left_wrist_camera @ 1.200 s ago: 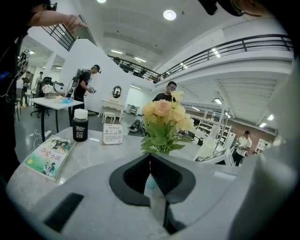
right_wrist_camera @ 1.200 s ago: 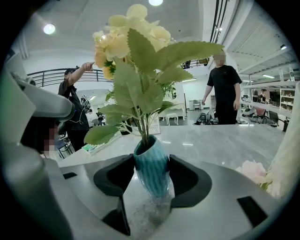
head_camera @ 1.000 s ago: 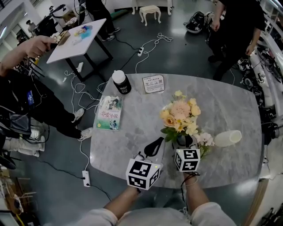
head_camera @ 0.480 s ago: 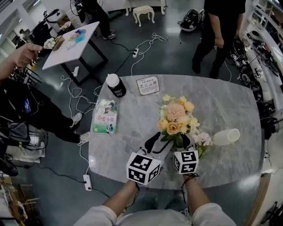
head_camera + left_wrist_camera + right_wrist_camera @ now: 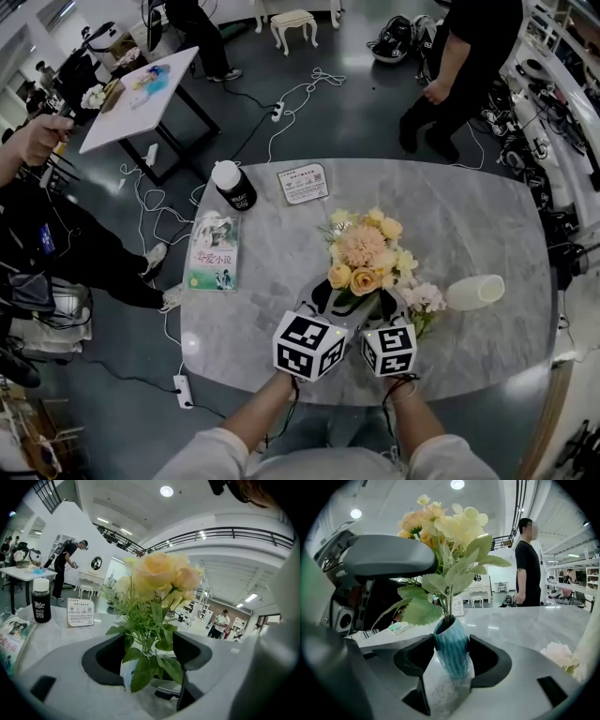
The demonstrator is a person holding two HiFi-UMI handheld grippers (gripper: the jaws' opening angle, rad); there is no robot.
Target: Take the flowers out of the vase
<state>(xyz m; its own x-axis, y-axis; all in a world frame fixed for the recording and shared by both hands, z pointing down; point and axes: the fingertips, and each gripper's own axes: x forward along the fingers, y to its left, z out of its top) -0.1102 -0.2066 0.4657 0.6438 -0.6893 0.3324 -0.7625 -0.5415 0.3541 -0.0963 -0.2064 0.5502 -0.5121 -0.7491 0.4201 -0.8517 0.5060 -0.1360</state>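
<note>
A bunch of yellow and peach flowers stands in a small teal vase near the front edge of the marble table. My right gripper is shut on the vase, with its pads against both sides. Beside it, my left gripper has just been opening its jaws. They now stand wide on either side of the green stems without pressing on them. In the head view the blooms hide the vase, and both marker cubes sit just below them.
Pale pink flowers and a white cylinder lie to the right of the vase. A book, a black bottle and a printed card sit on the left and far side. People stand around the table.
My left gripper has moved right, up to the flowers, and its jaws went from shut to wide open around the stems. The right gripper stayed on the vase.
</note>
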